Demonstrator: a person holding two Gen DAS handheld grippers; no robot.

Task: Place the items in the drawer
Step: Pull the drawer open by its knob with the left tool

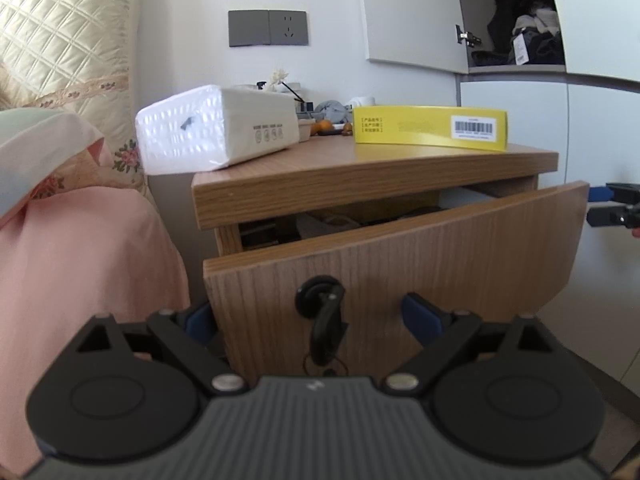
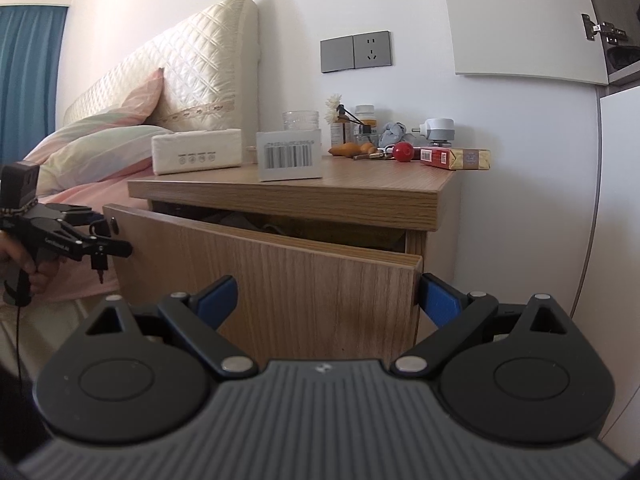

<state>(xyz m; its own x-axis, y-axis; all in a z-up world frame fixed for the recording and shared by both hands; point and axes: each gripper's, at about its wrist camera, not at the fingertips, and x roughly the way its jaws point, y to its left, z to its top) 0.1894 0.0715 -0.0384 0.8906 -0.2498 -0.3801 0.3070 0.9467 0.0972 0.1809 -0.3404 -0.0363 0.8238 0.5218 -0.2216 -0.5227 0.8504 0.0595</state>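
Observation:
The wooden nightstand drawer is pulled partly out, dark clutter showing in the gap; it also shows in the right wrist view. A key hangs in the drawer's black lock. My left gripper is open, fingers either side of the key, close to the drawer front. My right gripper is open and empty, straddling the drawer front's right edge. On the nightstand top lie a white tissue pack and a yellow box with a barcode. The left gripper shows in the right wrist view.
A bed with pink sheet and pillows stands left of the nightstand. At the back of the top are bottles, a glass jar, a red ball, a cigarette pack and oranges. An open wardrobe is at right.

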